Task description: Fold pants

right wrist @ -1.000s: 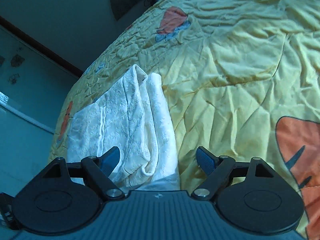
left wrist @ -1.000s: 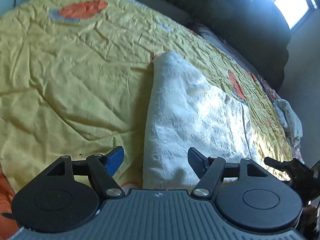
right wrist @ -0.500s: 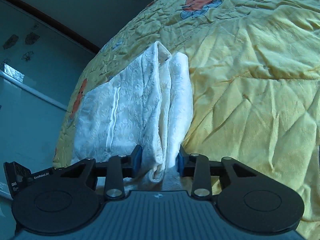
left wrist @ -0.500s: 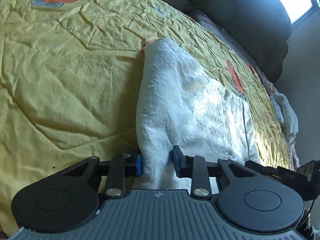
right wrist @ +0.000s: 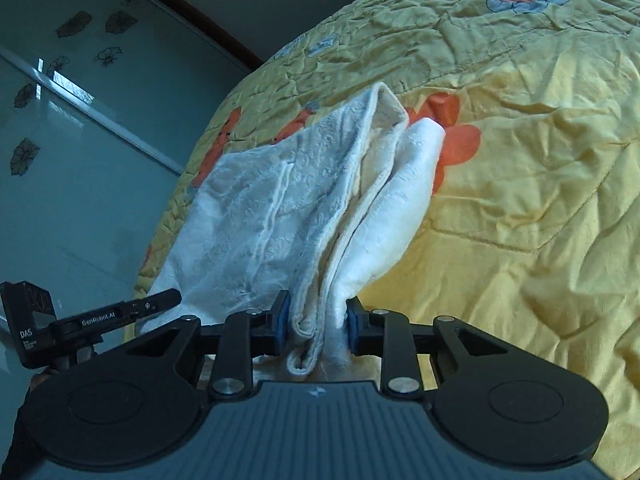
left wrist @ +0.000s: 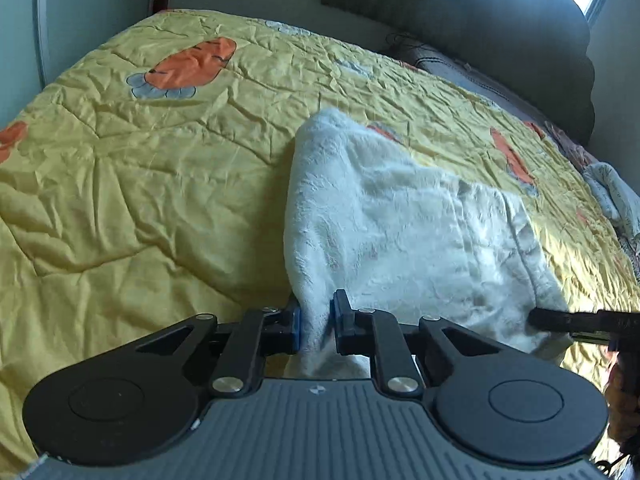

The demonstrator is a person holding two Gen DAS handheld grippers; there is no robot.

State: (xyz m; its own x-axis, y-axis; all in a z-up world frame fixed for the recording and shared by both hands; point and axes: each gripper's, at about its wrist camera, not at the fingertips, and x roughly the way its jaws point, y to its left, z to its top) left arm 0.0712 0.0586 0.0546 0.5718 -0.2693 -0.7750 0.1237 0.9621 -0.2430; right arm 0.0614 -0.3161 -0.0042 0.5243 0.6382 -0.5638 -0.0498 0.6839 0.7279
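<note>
White textured pants (left wrist: 400, 220) lie folded lengthwise on a yellow quilt (left wrist: 140, 180), running away from me. My left gripper (left wrist: 316, 320) pinches the near left corner, and its jaws are still closing with the fabric pressed between the blue pads. In the right wrist view the pants (right wrist: 280, 208) rise in bunched layers from the quilt (right wrist: 520, 200). My right gripper (right wrist: 316, 320) grips the other near corner, its jaws also closing on several folds of cloth. The near edge is lifted off the bed; the far end rests on it.
A dark padded headboard (left wrist: 480, 20) stands at the far end of the bed. A pale crumpled cloth (left wrist: 616, 192) lies near the bed's right edge. A glass wardrobe door (right wrist: 80, 140) with flower stickers stands beyond the bed's left side.
Both grippers went from wide open over the near edge of the pants to clamped on it. The near edge has lifted and bunched up.
</note>
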